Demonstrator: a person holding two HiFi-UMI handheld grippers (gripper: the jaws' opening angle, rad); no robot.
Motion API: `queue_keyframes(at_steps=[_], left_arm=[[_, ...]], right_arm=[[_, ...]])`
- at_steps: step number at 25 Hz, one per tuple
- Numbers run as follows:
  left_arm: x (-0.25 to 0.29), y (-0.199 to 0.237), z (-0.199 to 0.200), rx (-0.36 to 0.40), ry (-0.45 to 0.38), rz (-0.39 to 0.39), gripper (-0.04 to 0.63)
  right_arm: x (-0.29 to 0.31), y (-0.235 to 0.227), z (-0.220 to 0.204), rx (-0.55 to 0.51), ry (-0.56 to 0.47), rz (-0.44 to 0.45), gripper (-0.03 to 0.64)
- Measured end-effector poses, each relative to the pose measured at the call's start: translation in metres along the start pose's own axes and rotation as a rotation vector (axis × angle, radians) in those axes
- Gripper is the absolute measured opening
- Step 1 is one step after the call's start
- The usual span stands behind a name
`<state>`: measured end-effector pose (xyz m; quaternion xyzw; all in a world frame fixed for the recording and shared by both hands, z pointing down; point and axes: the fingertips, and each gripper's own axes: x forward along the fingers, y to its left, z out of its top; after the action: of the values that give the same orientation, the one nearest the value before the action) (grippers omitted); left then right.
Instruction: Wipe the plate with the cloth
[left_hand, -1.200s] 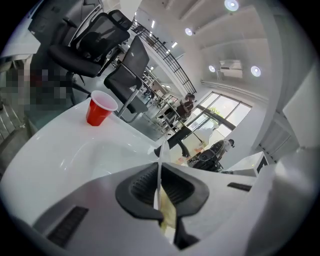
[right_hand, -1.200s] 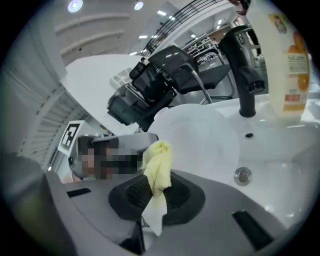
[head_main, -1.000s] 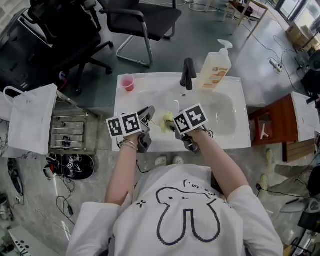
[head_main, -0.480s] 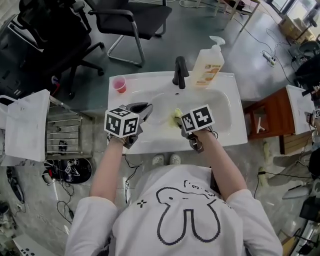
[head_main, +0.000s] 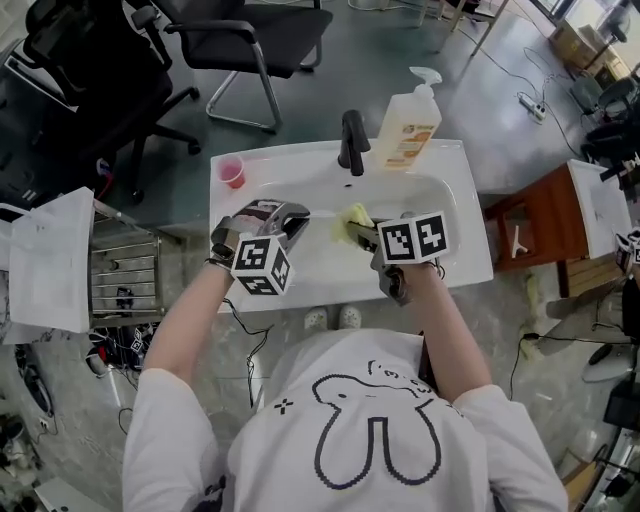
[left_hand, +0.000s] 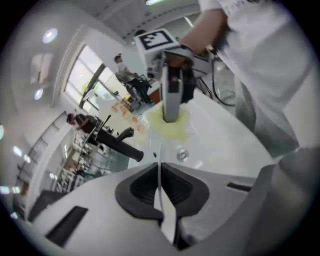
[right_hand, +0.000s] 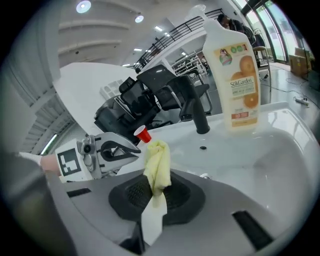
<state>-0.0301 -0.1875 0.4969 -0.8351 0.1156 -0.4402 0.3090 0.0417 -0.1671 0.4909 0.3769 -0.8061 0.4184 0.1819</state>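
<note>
A thin white plate edge (left_hand: 159, 162) stands edge-on between the pads of my left gripper (left_hand: 160, 172), which is shut on it. In the head view the plate barely shows against the white sink (head_main: 455, 265); the left gripper (head_main: 298, 213) is over the basin's left side. The yellow cloth (right_hand: 157, 165) is bunched between the pads of my right gripper (right_hand: 156, 192), which is shut on it. From above, the cloth (head_main: 355, 218) hangs over the basin's middle, a short way right of the left gripper, with the right gripper (head_main: 360, 233) behind it. The cloth (left_hand: 172, 127) is apart from the plate.
A black faucet (head_main: 352, 142) and an orange-labelled soap bottle (head_main: 408, 128) stand at the sink's back edge; a pink cup (head_main: 232, 176) sits at its back left corner. A metal rack (head_main: 125, 275) is on the left, a wooden stand (head_main: 520, 235) on the right, office chairs behind.
The left gripper has rolled, so its marker cube now hangs lower and faces me. The right gripper has lifted the cloth up and to the right, away from the left gripper.
</note>
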Motion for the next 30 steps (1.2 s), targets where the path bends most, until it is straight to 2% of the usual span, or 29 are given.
queue_keyframes(at_steps=[2, 4, 9, 12, 13, 15, 19, 25, 30], left_arm=[[0.003, -0.006, 0.000, 0.221, 0.022, 0.046, 0.017], [0.005, -0.013, 0.003, 0.374, 0.015, 0.077, 0.017], [0.001, -0.015, 0.016, 0.561, -0.048, 0.150, 0.017], [-0.003, -0.015, 0.010, 0.724, -0.010, 0.178, 0.017], [-0.004, -0.014, 0.009, 0.755, -0.005, 0.187, 0.017], [-0.006, -0.014, 0.007, 0.761, -0.013, 0.191, 0.017], [-0.008, -0.020, 0.009, 0.738, -0.054, 0.182, 0.017], [-0.014, -0.028, 0.017, 0.797, -0.164, 0.190, 0.017], [-0.012, -0.034, 0.016, 0.878, -0.228, 0.211, 0.018]], right_arm=[[-0.001, 0.002, 0.003, -0.003, -0.009, 0.009, 0.049], [0.001, 0.007, 0.005, 0.000, -0.015, 0.031, 0.049], [0.017, 0.022, 0.004, -0.054, 0.031, 0.065, 0.049], [0.028, 0.026, 0.002, -0.122, 0.085, 0.059, 0.049], [0.031, 0.027, 0.001, -0.149, 0.106, 0.057, 0.049], [0.036, 0.025, -0.001, -0.200, 0.143, 0.038, 0.049], [0.043, -0.006, -0.009, -0.240, 0.204, -0.092, 0.049], [0.061, -0.052, -0.019, -0.164, 0.205, -0.197, 0.048], [0.073, -0.071, -0.021, -0.077, 0.175, -0.200, 0.048]])
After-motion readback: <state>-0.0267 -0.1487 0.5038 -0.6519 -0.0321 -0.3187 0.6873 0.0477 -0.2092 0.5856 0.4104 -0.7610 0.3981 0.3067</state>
